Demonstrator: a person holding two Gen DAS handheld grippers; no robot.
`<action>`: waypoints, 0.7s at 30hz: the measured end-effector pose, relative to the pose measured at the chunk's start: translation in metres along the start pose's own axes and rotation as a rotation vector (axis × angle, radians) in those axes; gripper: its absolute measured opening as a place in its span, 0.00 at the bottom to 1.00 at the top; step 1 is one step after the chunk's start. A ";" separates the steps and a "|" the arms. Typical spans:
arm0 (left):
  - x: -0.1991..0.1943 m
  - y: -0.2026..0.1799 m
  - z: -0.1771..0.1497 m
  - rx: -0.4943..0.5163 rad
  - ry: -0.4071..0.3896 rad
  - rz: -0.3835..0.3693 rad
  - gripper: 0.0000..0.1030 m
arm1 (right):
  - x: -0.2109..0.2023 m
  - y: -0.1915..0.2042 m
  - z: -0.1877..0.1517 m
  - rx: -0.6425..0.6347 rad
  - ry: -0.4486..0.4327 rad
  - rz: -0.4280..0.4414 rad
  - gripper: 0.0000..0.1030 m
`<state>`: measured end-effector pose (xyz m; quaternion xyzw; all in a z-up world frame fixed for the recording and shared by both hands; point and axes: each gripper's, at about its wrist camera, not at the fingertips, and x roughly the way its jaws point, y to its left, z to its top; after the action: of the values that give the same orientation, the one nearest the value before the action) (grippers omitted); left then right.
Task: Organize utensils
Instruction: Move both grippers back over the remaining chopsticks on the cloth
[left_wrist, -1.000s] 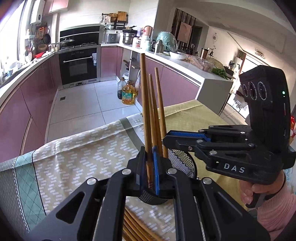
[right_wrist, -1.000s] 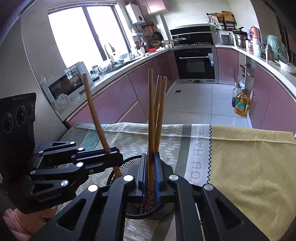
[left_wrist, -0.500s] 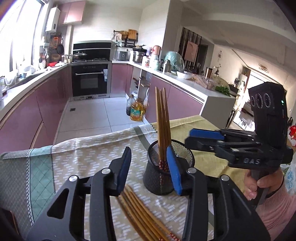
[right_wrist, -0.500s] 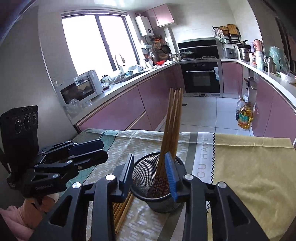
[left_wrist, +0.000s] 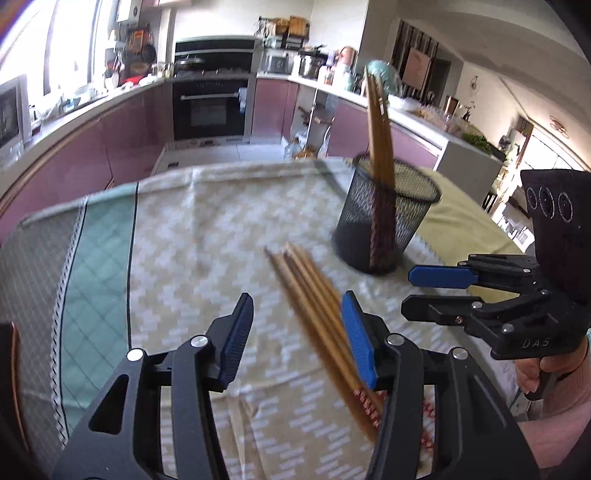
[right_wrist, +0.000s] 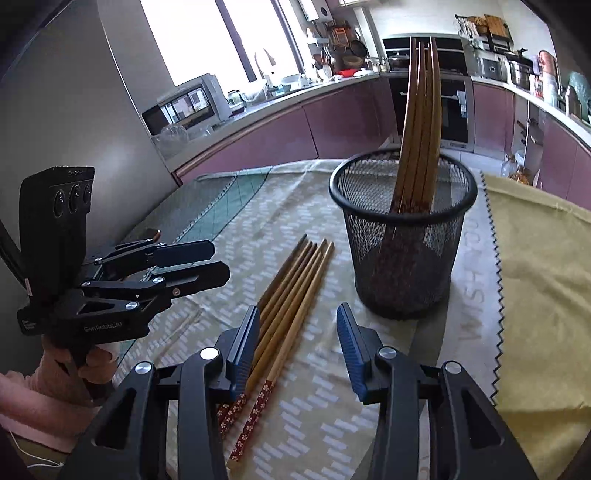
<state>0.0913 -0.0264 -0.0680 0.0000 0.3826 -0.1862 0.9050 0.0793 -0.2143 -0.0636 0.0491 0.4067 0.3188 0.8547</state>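
Observation:
A black mesh cup (left_wrist: 384, 225) (right_wrist: 402, 258) stands upright on the table cloth with several wooden chopsticks (left_wrist: 378, 122) (right_wrist: 421, 110) leaning in it. Several loose chopsticks (left_wrist: 317, 314) (right_wrist: 291, 295) lie side by side on the cloth, just in front of the cup. My left gripper (left_wrist: 297, 321) (right_wrist: 219, 260) hovers over their near ends. Its jaws are opening and press on nothing. My right gripper (right_wrist: 298, 325) (left_wrist: 410, 291) hangs over the same bundle from the other side. Its jaws are also opening and hold nothing.
A patterned cloth (left_wrist: 207, 236) covers the table, and a yellow cloth (right_wrist: 535, 266) lies to the right of the cup. A hand in a pink sleeve (left_wrist: 554, 373) holds the right gripper. Purple kitchen cabinets (right_wrist: 280, 129) run past the table's far edge.
Both grippers were shut on upright chopsticks over the cup. They opened, left the chopsticks in it, then drew back and sank toward the loose bundle on the cloth.

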 end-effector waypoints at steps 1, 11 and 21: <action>0.004 0.001 -0.005 -0.007 0.015 -0.002 0.48 | 0.003 0.000 -0.003 0.008 0.009 -0.004 0.40; 0.018 -0.005 -0.029 -0.019 0.079 0.007 0.48 | 0.013 0.005 -0.016 0.020 0.034 -0.035 0.40; 0.026 -0.010 -0.028 0.002 0.097 0.049 0.48 | 0.017 0.012 -0.018 0.001 0.035 -0.055 0.40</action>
<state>0.0849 -0.0407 -0.1039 0.0193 0.4257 -0.1643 0.8896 0.0679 -0.1986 -0.0830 0.0326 0.4231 0.2958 0.8558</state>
